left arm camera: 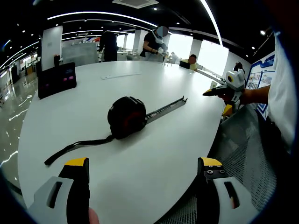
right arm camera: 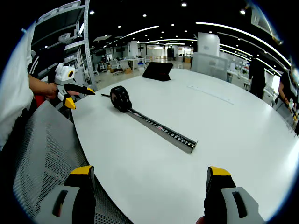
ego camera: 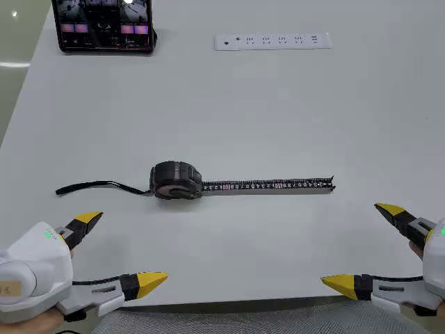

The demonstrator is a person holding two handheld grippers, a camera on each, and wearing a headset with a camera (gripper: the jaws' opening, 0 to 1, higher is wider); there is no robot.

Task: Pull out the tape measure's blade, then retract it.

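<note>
1. Hanging wide open over the desk's (ego camera: 229,250) near edge, the left gripper (ego camera: 133,245) and right gripper (ego camera: 348,243) hold nothing.
2. Just ahead, between them, lies the tape (ego camera: 176,181), its blade (ego camera: 271,185) already out, tip ahead of the right jaws.
3. Retracting well, I judge: left jaws pin the tape, right jaws ease the blade home slowly.

No words or numbers are legible. The tape measure's blade (ego camera: 268,185) bears printed scale marks and numerals, too small to read. A pale sticker (ego camera: 7,288) on the left gripper (ego camera: 131,246) is blurred.
</note>
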